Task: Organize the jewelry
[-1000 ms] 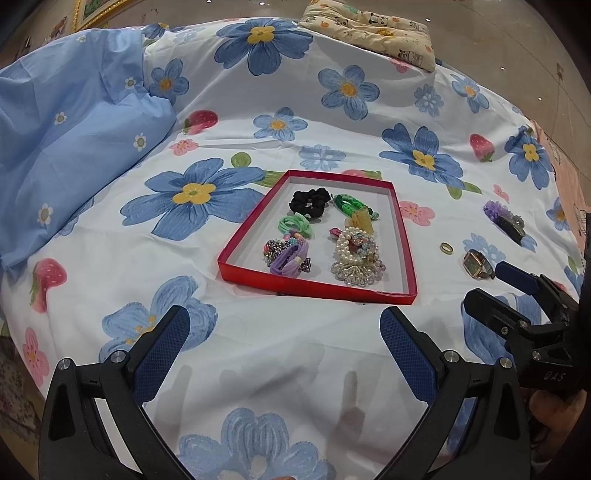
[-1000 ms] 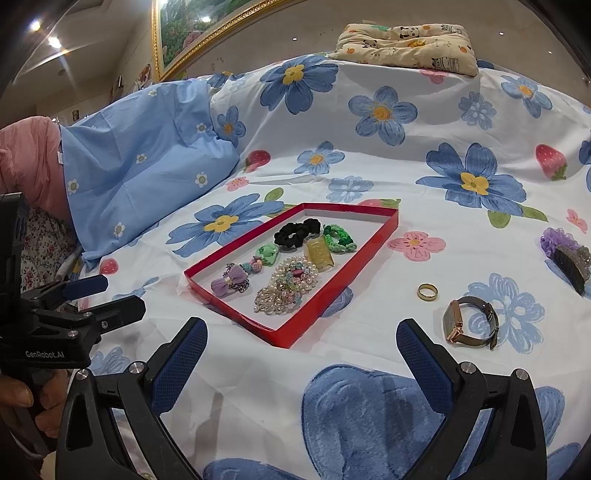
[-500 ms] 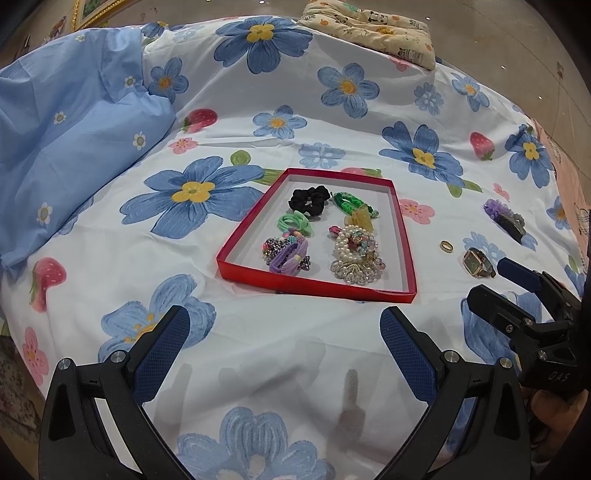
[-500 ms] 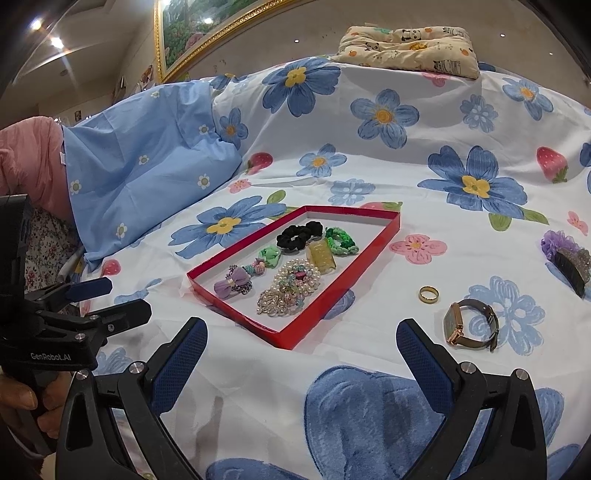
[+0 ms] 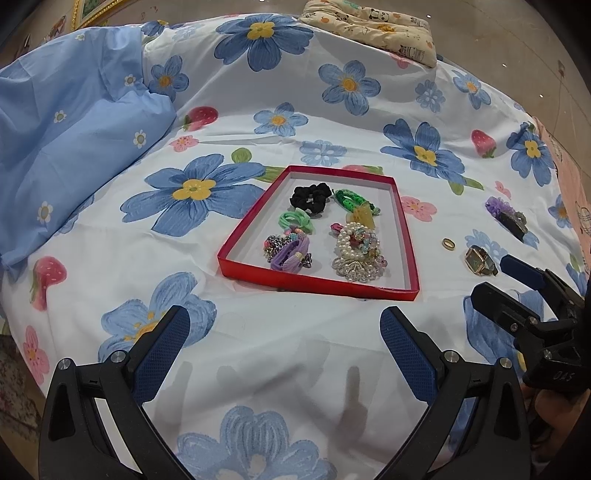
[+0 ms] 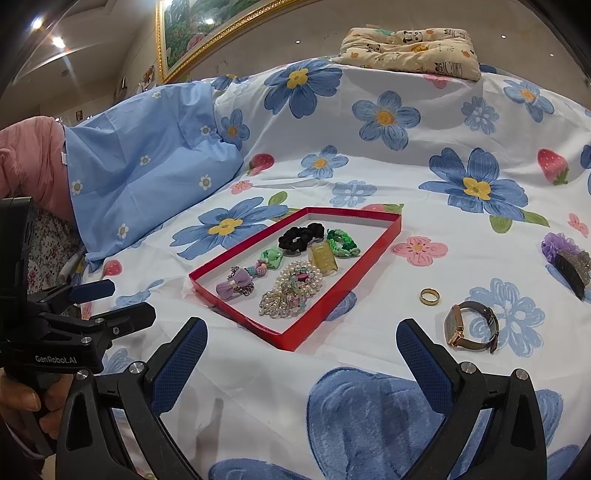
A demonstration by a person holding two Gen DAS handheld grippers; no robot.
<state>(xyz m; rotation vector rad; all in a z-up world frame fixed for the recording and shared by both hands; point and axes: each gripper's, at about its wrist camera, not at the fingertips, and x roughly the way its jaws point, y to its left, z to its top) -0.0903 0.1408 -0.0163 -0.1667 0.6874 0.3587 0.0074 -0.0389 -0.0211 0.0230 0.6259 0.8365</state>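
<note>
A shallow red tray (image 5: 317,286) (image 6: 349,278) lies on the flowered bedsheet and holds several hair ties, a pearl bracelet (image 5: 356,238) and a brooch. Right of the tray, on the sheet, lie a gold ring (image 5: 448,243) (image 6: 430,296), a wristwatch (image 5: 480,260) (image 6: 471,326) and a purple hair clip (image 5: 506,214) (image 6: 567,258). My left gripper (image 5: 284,343) (image 6: 110,304) hovers open in front of the tray, nothing between its fingers. My right gripper (image 6: 301,354) (image 5: 502,282) is open too, just short of the watch and ring.
A light blue quilt (image 5: 66,140) is bunched at the left of the bed. A patterned cushion (image 5: 369,26) sits at the far edge. A person's hand (image 6: 22,406) holds the left gripper's handle. The sheet drops off at the near edge.
Both grippers have drifted slightly; the view has shifted a little toward the tray and watch. Nothing was picked up or moved.
</note>
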